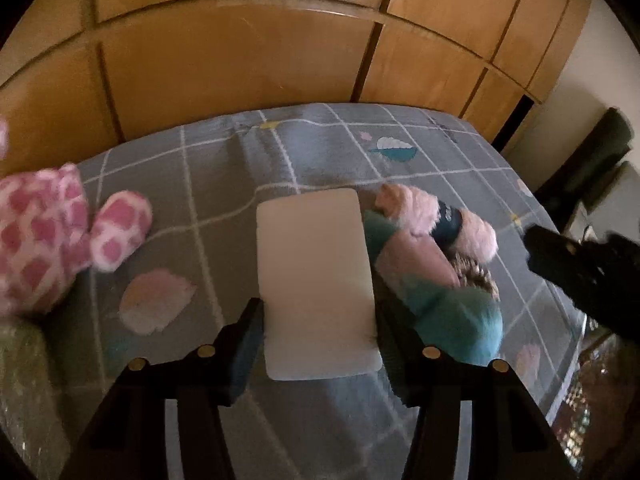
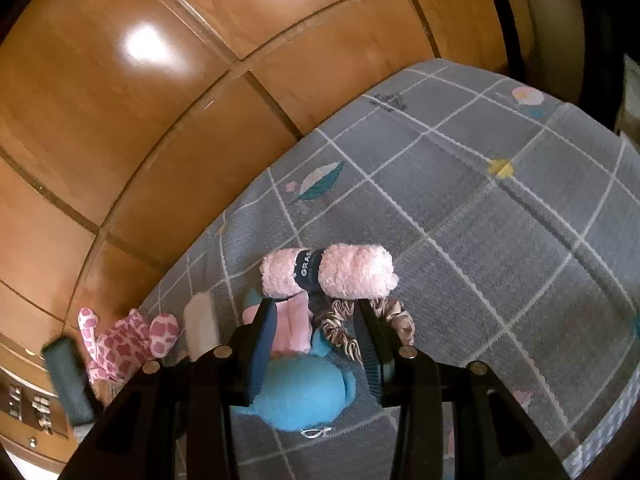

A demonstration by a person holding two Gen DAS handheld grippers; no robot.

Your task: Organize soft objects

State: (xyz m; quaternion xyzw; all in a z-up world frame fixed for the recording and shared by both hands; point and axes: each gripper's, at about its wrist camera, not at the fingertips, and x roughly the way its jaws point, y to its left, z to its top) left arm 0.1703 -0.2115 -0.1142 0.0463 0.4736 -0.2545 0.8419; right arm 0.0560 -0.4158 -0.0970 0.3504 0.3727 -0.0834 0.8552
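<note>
Between the left claw [image 1: 318, 344] fingers sits a white foam block [image 1: 316, 280], flat on the bed [image 1: 224, 160]; the fingers flank its near end, though whether they pinch it I cannot tell. Just right of the block lie a teal plush [image 1: 452, 316], a pink yarn skein [image 1: 436, 220] and a brown scrunchie [image 1: 476, 276], bunched together. A pink spotted plush [image 1: 44, 236] lies toward the bed's left edge. The right claw [image 2: 316, 344] hangs spread apart above the teal plush [image 2: 300, 392], with the skein [image 2: 328, 270] beyond its tips and the scrunchie [image 2: 340, 328] between. A wooden wardrobe [image 2: 120, 120] stands behind the bed's far edge.
</note>
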